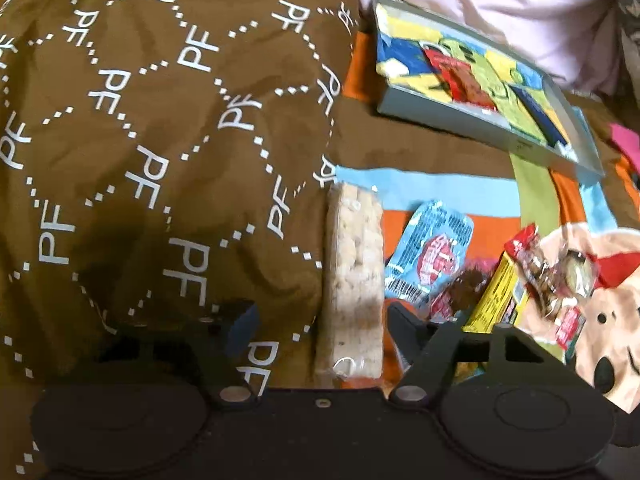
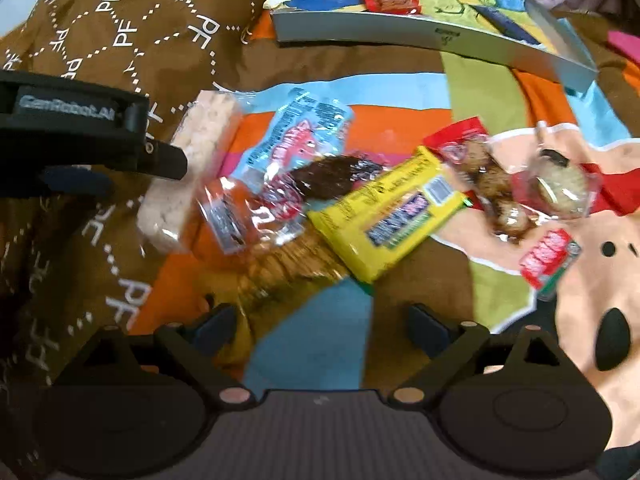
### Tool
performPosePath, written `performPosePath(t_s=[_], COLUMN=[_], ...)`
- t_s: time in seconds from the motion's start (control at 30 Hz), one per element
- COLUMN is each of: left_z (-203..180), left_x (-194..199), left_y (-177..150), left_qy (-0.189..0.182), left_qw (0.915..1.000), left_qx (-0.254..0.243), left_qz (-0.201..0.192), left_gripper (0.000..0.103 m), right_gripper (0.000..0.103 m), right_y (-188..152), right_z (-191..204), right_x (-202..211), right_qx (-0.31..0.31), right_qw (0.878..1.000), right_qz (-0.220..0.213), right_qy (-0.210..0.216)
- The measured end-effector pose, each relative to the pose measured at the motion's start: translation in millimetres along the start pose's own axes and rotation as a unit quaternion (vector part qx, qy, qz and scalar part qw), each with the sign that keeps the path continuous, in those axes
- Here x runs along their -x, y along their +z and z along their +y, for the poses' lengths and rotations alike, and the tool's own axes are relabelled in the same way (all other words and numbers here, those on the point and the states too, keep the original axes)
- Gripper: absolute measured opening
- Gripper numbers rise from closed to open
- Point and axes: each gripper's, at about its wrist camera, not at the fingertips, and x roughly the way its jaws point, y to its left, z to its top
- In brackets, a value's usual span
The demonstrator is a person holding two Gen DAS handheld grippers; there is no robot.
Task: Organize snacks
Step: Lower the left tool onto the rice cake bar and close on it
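Taking the shallow box (image 2: 420,36) as my landmark: it sits farthest from me, with one snack packet (image 2: 390,0) inside. Nearer than it, the loose snacks lie in a row on the blanket (image 2: 400,116); the rice bar (image 2: 192,160) leftmost, seemingly touching the printed cloth (image 2: 120,28).

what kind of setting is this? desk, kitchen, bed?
Most likely a bed or sofa, not a table. The snacks lie on a soft cartoon-print blanket, a brown "PF" patterned cushion or quilt bulges beside them, and pink bedding lies behind the shallow grey tray.
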Motion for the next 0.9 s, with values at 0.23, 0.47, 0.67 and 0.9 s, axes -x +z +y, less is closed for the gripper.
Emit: performPosePath(t_s=[0.23, 0.47, 0.67, 0.9], left_z=[-12.1, -13.3, -13.7, -12.7], left_x=[-6.0, -10.5, -13.7, -13.3], left_y=[-3.8, -1.6, -2.0, -2.0], left_qy=[0.008, -0.001, -0.007, -0.016], left_qw=[0.9988, 0.9985, 0.9982, 0.9983], left_qx=[-0.049, -0.055, -0.059, -0.054], left_qz=[-0.003, -0.002, 0.001, 0.01], left_gripper=[0.056, 0.051, 0.05, 0.041], right_gripper=[0.092, 0.084, 0.082, 0.063], right_y=[5.7, 20.2, 22.6, 9.5], right_z=[4.5, 8.0, 21.5, 8.9], right_x=[9.3, -15.5, -27.6, -15.3], right_qx=[-0.034, -0.09, -0.062, 0.025], right_qw=[0.998, 0.995, 0.998, 1.0], right_qz=[-0.026, -0.013, -0.013, -0.001], right_qy=[0.045, 0.029, 0.008, 0.009])
